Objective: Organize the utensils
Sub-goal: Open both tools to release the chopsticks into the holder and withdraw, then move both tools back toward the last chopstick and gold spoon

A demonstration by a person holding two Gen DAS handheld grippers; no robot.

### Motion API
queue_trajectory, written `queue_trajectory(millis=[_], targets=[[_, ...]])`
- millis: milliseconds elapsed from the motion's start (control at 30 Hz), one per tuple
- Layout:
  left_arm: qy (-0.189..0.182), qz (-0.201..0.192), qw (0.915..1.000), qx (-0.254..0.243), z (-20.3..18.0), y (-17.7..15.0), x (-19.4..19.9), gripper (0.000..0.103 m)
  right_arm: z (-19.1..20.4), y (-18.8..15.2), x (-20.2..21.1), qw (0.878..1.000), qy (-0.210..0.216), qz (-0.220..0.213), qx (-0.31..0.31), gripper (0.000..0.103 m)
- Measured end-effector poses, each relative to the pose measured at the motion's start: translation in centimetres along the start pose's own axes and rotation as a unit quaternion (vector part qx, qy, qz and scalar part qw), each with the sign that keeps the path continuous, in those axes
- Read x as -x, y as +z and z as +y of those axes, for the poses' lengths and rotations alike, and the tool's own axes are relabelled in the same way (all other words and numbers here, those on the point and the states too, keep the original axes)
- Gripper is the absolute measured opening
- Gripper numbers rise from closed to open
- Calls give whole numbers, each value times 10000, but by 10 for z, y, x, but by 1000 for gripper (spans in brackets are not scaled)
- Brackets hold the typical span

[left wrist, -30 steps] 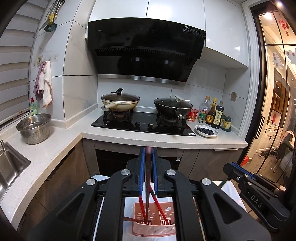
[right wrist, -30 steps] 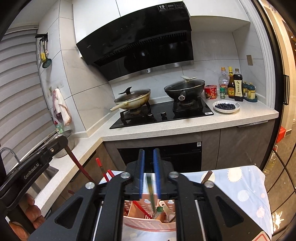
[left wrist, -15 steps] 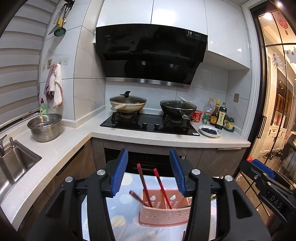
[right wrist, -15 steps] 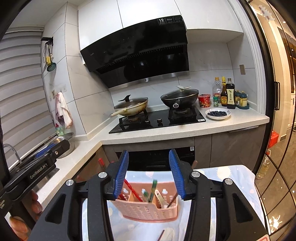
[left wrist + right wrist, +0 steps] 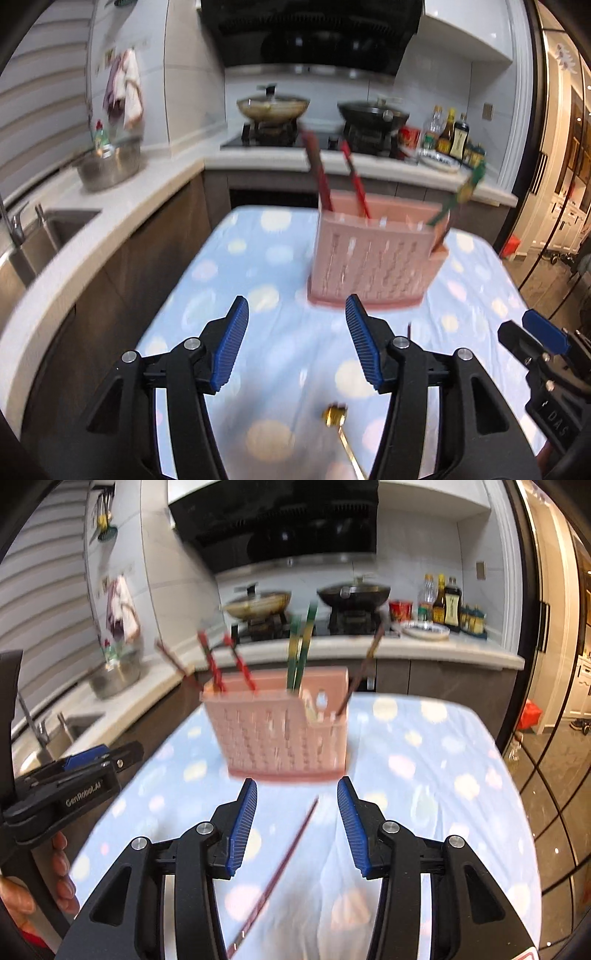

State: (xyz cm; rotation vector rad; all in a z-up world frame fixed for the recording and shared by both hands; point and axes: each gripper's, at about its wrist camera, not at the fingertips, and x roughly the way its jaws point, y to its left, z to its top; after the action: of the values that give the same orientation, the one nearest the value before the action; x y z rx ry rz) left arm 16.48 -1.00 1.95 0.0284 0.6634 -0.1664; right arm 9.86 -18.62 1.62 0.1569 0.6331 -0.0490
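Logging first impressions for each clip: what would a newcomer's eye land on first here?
The pink caddy standing mid-table on the dotted blue cloth, bristling with red chopsticks and green chopsticks. Next, the loose pieces on the cloth: a dark chopstick lying between the open jaws of the right gripper, and a gold utensil near the left gripper, whose jaws are opening with nothing between them.

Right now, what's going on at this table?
A person with a gripper in each hand is sorting utensils into a pink caddy, which already holds chopsticks. The left gripper, jaws opening, and the open right gripper are both empty. A dark chopstick and a gold utensil lie loose on the dotted cloth.
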Motion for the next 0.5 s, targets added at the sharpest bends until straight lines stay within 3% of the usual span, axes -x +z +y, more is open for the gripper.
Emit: queue_trajectory(millis=[100,233,500], targets=[[250,210,9994,-124,0,-34,-8,52,5,-36,-11,9990,54,433,-53,45],[168,634,9978,-18,6,-76,-18,52,13,-75,-25,9961,112,860,-161,45],[267,1120,9933,114,19,-127,-27,52,40,-114,-39,9930,117,1176,-40,43]])
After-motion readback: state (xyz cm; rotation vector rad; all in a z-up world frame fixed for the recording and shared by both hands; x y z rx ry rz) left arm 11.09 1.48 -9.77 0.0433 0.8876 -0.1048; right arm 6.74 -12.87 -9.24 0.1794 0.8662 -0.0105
